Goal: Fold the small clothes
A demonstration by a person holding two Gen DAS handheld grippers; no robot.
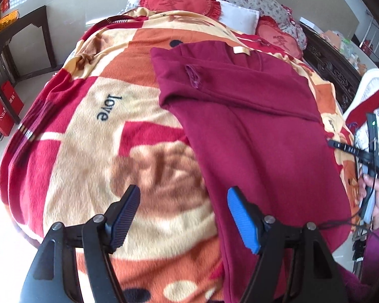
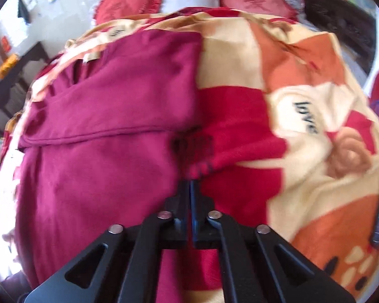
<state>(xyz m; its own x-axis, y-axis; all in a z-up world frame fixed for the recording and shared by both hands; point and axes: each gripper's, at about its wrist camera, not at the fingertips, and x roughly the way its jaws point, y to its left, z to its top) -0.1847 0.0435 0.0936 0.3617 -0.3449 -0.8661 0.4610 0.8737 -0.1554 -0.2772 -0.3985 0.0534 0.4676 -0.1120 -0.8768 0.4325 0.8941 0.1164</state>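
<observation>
While the dark red top lies partly folded on the blanket on the bed, the left gripper hangs above its near edge with fingers spread wide, holding nothing. The right gripper has its fingers pressed together; whether they pinch cloth is too blurry to tell.

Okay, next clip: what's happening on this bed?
A person is folding a dark red garment laid out on a patterned blanket on a bed. The sleeves look already folded in across the body, one cuff lying on top. The left tongs are open, above the blanket by the garment's near-left edge, holding nothing. The right tongs are shut near the garment's right edge; blur hides whether they pinch cloth. Red cushions sit at the head of the bed.
</observation>
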